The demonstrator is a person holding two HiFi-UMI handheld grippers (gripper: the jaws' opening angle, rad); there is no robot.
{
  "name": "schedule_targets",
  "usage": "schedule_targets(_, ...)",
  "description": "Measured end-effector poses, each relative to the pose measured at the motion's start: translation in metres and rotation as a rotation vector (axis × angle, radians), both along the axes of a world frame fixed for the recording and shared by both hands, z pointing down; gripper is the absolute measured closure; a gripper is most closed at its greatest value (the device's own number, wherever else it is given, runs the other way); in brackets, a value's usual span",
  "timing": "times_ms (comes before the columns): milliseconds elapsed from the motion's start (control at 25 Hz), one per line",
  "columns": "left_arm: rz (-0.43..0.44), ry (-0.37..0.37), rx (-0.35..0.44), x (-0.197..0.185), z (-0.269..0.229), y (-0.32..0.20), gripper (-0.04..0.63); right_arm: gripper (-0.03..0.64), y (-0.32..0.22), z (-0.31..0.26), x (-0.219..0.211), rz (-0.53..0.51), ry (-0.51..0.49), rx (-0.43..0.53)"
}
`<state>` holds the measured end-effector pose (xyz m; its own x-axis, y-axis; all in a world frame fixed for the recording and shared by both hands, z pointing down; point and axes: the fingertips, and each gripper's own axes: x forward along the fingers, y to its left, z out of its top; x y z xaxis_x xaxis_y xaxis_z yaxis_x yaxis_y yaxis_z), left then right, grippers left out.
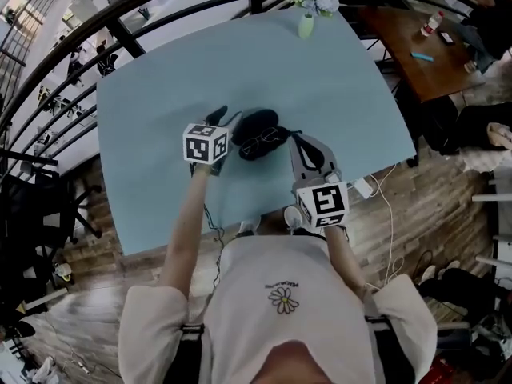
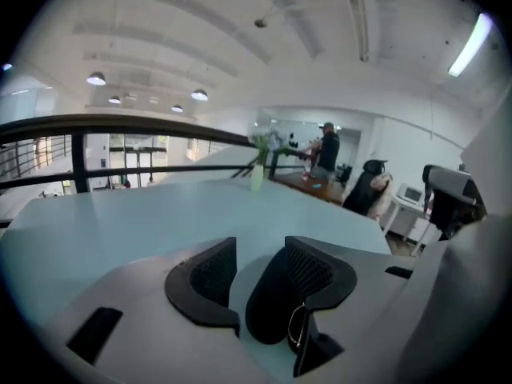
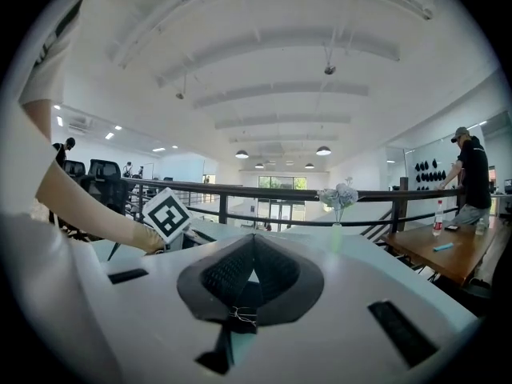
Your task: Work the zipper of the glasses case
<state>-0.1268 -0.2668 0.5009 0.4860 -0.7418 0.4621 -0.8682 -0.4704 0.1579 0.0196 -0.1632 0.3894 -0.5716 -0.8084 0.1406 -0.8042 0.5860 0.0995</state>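
Starting nearest the lower edge of the head view, the right gripper (image 3: 254,250) sits low and right of centre, pointing up-frame toward the glasses case (image 1: 258,123). Its jaws are pressed together at the tips, and a dark pull strap (image 3: 242,298) with a twist of thin wire is pinched just under them. This looks like the zipper's puller, gripped so the slider can be drawn along the case edge, though the slider itself is too small to make out.

Just left of centre, the left gripper (image 2: 260,254) comes in from the case's other side. Its jaws stand apart, with the dark end of the case lying between them against the right-hand pad and a gap left at the other pad. I judge it is placed there to brace the case against the pull — but it has not yet closed on it.

The case lies between the two grippers, near the middle of the pale blue table (image 1: 336,86). A pair of glasses (image 1: 264,141) shows at its near side; whether they rest on it or in it I cannot tell.

Farther up, a small vase of flowers (image 1: 307,24) stands at the table's far edge, well apart from the work. A dark railing (image 1: 160,14) curves behind it, with a wooden table (image 1: 408,38) at the upper right.
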Motion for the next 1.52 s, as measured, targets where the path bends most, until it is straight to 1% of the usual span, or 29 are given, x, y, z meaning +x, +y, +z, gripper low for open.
schedule_targets(80, 0.052, -0.044, -0.074, 0.004, 0.025, -0.002, 0.407, 0.609, 0.000, 0.007, -0.002, -0.004, 0.009, -0.021)
schedule_targets(160, 0.074, -0.060, -0.120, 0.005, 0.042, -0.005, 0.410, 0.609, -0.001, 0.014, -0.004, -0.005, 0.018, -0.039)
schedule_targets(320, 0.090, -0.042, -0.200, 0.003, 0.063, -0.008, 0.414, 0.609, -0.001, 0.030, -0.004, 0.005, 0.040, -0.077)
schedule_targets(520, 0.128, -0.038, -0.261, 0.005, 0.077, -0.010, 0.414, 0.609, 0.002, 0.043, -0.003, 0.018, 0.060, -0.116)
schedule_targets(760, 0.166, -0.019, -0.273, 0.015, 0.079, -0.007, 0.422, 0.609, 0.006, 0.070, -0.004, 0.022, 0.096, -0.171)
schedule_targets(1000, 0.182, 0.016, -0.295, 0.023, 0.081, -0.002, 0.431, 0.609, 0.008, 0.113, -0.013, -0.008, 0.157, -0.247)
schedule_targets(1280, 0.195, 0.060, -0.264, 0.032, 0.068, -0.002, 0.436, 0.609, 0.015, 0.155, -0.030, -0.092, 0.269, -0.309)
schedule_targets(1400, 0.212, 0.077, -0.258, 0.036, 0.063, 0.002, 0.439, 0.609, 0.019, 0.168, -0.035, -0.106, 0.309, -0.335)
schedule_targets(1520, 0.226, 0.082, -0.232, 0.039, 0.053, 0.009, 0.445, 0.609, 0.019, 0.180, -0.042, -0.116, 0.326, -0.354)
